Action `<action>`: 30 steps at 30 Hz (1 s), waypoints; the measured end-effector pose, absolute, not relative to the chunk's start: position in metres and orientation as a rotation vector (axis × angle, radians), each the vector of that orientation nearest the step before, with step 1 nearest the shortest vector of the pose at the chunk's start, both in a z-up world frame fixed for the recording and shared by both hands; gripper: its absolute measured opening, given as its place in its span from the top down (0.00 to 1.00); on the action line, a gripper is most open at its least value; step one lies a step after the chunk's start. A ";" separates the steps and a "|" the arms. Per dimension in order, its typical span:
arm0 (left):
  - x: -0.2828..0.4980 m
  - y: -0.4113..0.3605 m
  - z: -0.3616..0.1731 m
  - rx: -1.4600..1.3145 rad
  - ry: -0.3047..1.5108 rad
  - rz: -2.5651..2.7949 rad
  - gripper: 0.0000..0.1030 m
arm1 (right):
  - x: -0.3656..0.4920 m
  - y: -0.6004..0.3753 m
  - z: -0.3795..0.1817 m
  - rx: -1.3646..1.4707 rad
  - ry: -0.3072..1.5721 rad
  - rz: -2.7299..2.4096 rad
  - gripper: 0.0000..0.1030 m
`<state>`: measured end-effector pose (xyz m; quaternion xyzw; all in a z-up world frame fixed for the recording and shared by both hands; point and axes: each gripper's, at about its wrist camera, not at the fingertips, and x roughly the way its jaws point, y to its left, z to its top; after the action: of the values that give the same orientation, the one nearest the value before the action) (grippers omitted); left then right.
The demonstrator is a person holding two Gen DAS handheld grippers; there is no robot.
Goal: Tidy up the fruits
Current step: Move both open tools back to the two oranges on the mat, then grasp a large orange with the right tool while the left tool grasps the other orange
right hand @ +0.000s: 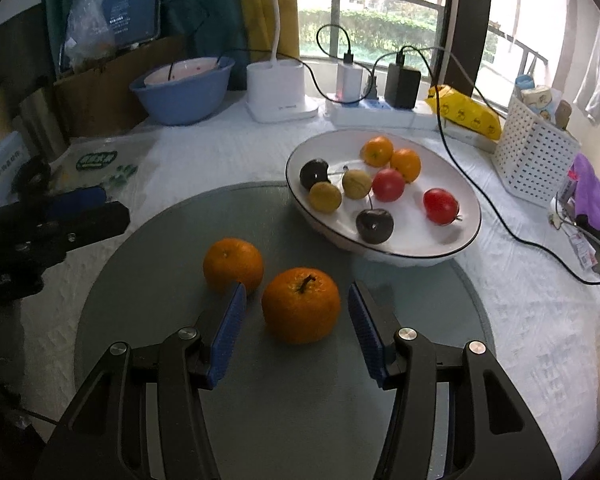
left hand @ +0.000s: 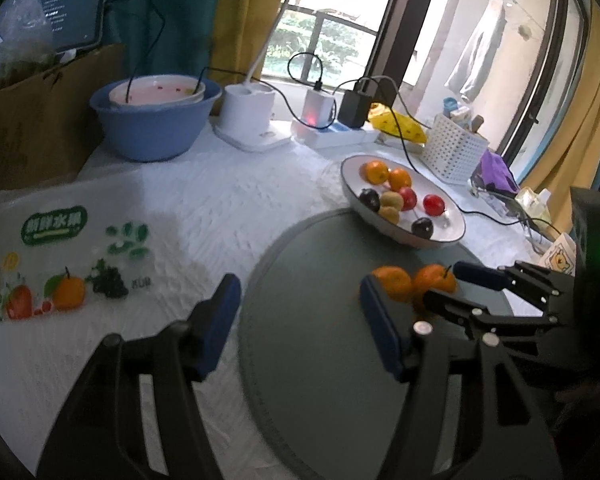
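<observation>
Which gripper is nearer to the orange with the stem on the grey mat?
Right. The right gripper has its open fingers on either side of the stemmed orange, not pressing it. The left gripper is open over the mat, off to the side.

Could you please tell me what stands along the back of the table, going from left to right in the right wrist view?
Blue basin → white lamp base → white charger → black charger → yellow packet → white perforated basket.
</observation>
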<state>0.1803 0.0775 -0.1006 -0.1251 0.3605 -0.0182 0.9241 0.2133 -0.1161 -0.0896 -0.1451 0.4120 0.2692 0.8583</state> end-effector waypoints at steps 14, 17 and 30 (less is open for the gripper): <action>0.188 0.060 -0.105 -0.233 0.773 -0.044 0.38 | 0.217 -0.119 -0.103 -0.304 0.897 0.583 0.55; 0.192 0.050 -0.105 -0.220 0.783 -0.052 0.38 | 0.216 -0.124 -0.099 -0.296 0.885 0.591 0.55; 0.219 0.006 -0.108 -0.151 0.841 -0.070 0.38 | 0.225 -0.166 -0.092 -0.238 0.864 0.575 0.55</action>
<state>0.2187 0.0058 -0.1083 -0.0734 0.4078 -0.0339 0.9095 0.2247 -0.1659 -0.0915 -0.1136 0.4121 0.2739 0.8615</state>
